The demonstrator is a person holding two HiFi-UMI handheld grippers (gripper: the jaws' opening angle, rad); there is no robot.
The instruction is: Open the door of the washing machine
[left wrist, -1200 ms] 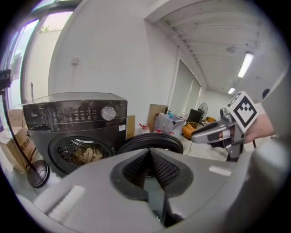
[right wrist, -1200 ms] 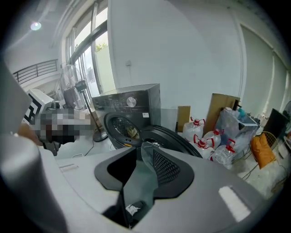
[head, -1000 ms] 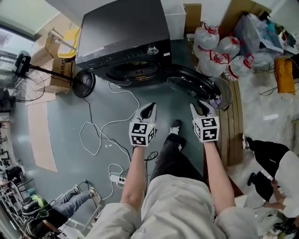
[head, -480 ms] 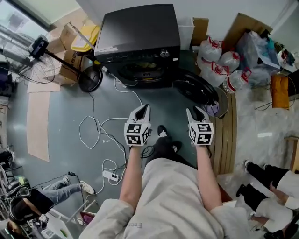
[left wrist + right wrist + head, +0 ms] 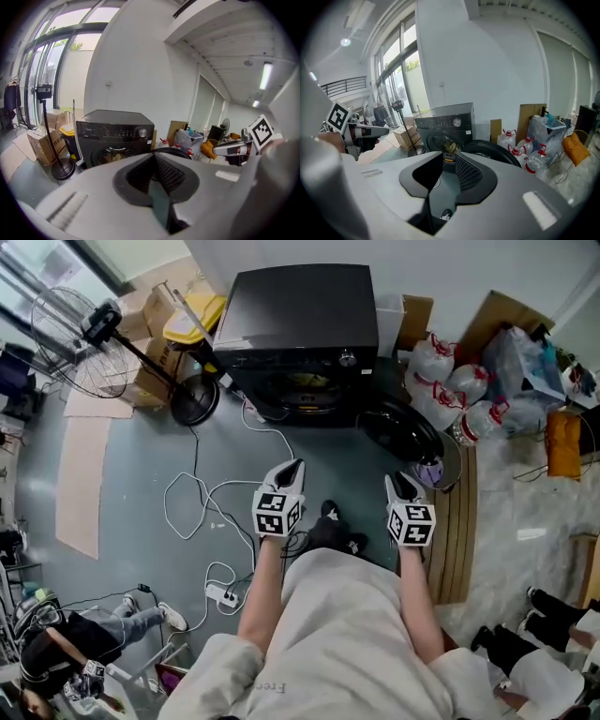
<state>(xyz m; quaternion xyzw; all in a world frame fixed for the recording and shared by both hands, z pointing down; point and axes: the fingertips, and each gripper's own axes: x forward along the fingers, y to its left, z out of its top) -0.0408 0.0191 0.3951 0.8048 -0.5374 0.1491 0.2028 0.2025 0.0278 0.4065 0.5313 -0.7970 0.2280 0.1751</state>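
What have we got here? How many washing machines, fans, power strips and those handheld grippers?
Washing machine: 1
Standing fan: 1
Power strip: 1
Grippers: 2 (left gripper, shut; right gripper, jaws closing with nothing between them)
Total: 5

- Makeshift test space or workshop, I'd say, not a home laundry
- washing machine (image 5: 291, 315) just plonked on bare grey floor (image 5: 122, 484)
- loose cables (image 5: 192, 486), power strip (image 5: 223, 594)
- cardboard boxes (image 5: 155, 381), water jugs (image 5: 433, 367), pedestal fan (image 5: 75, 343) shoved round the edges
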